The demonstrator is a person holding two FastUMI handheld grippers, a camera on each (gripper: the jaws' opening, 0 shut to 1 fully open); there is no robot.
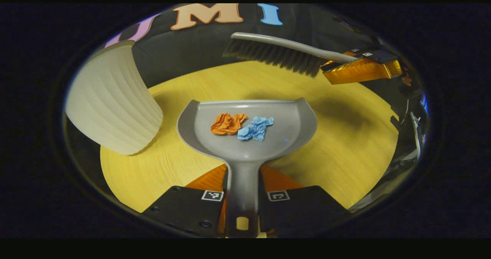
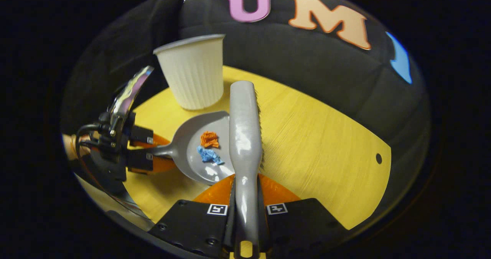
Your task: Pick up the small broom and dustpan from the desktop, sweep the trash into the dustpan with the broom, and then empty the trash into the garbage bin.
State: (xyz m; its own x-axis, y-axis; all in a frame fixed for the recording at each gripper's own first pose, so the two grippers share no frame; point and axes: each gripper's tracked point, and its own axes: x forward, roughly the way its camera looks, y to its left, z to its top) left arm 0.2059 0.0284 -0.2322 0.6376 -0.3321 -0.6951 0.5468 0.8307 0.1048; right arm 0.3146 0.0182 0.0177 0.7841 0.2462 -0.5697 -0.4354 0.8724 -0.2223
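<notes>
Left tool [image 1: 244, 197] clamps grey dustpan [image 1: 245, 136], 2 crumpled scraps [image 1: 241, 125], right tool [image 2: 245, 209] clamps broom [image 2: 245, 136].

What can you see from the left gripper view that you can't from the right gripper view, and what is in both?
The left gripper view alone shows the broom's bristles side-on and the right claw clamping the broom.

The right gripper view alone shows the bin's open rim and a small hole in the desktop.

Both share the dustpan holding an orange paper wad and a blue paper wad, the white ribbed bin and the yellow desktop.
</notes>
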